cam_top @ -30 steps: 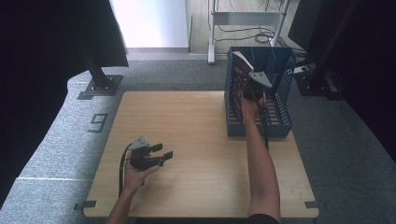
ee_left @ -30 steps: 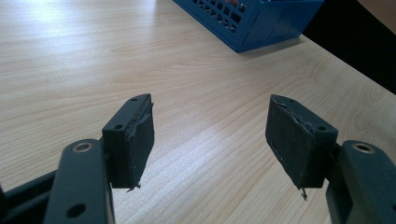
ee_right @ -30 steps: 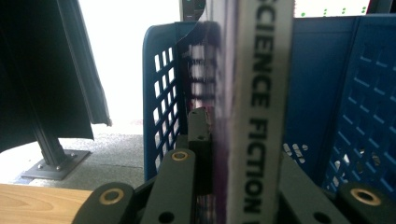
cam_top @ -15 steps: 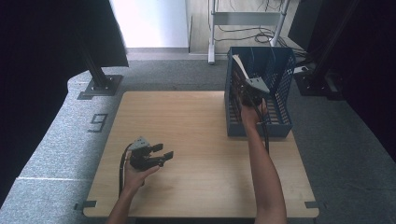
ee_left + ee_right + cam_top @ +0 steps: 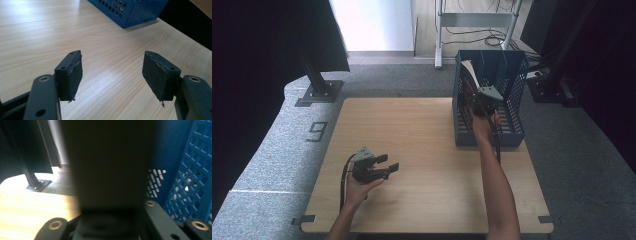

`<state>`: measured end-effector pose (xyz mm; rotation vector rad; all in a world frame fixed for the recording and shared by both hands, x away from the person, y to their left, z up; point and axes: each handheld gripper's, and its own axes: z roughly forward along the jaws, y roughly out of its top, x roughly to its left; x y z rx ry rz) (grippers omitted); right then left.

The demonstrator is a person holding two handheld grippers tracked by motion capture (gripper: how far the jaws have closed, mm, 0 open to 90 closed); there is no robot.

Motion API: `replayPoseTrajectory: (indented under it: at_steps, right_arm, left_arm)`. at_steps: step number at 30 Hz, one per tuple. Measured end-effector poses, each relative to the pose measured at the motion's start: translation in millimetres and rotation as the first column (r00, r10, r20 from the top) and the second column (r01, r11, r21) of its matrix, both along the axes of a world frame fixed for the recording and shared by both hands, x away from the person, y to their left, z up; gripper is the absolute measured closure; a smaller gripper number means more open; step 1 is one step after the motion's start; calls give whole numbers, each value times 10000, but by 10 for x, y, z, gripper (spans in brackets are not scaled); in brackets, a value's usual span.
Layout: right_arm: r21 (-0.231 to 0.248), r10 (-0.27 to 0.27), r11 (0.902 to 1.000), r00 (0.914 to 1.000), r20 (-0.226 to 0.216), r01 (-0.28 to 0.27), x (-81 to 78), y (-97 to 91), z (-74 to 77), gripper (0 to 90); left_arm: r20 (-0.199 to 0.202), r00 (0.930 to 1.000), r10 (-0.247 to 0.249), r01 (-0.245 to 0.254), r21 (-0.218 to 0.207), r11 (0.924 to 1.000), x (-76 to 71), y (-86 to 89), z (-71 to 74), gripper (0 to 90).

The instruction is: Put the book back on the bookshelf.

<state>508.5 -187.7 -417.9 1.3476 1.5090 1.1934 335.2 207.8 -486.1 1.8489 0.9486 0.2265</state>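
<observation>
r tongs clamped on book

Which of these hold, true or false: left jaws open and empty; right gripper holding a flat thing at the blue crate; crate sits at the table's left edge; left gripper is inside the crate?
1. The left gripper has open jaws with nothing between them. True.
2. The right gripper is shut on a flat dark thing at the blue crate. True; what the thing is cannot be told.
3. The crate sits at the left edge of the table. False: it stands at the far right corner.
4. The left gripper is inside the crate. False: it is over bare wood near the front left, well apart from the crate.
</observation>
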Motion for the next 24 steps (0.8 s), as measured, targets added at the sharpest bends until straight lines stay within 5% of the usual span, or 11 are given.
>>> replayPoseTrajectory:
  at_steps: [5, 24]
  right_arm:
    - [-246, -166, 9996, 9998, 82, 168, -5, 17, 5, 817]
    - [340, -741, 9968, 9959, 516, 724, 188, 61, -8, 820]
  left_arm:
    - [11, 10000, 5, -5, -36, 10000, 3, 5, -1, 326]
    - [-25, 10000, 97, -97, -84, 9999, 27, 40, -25, 327]
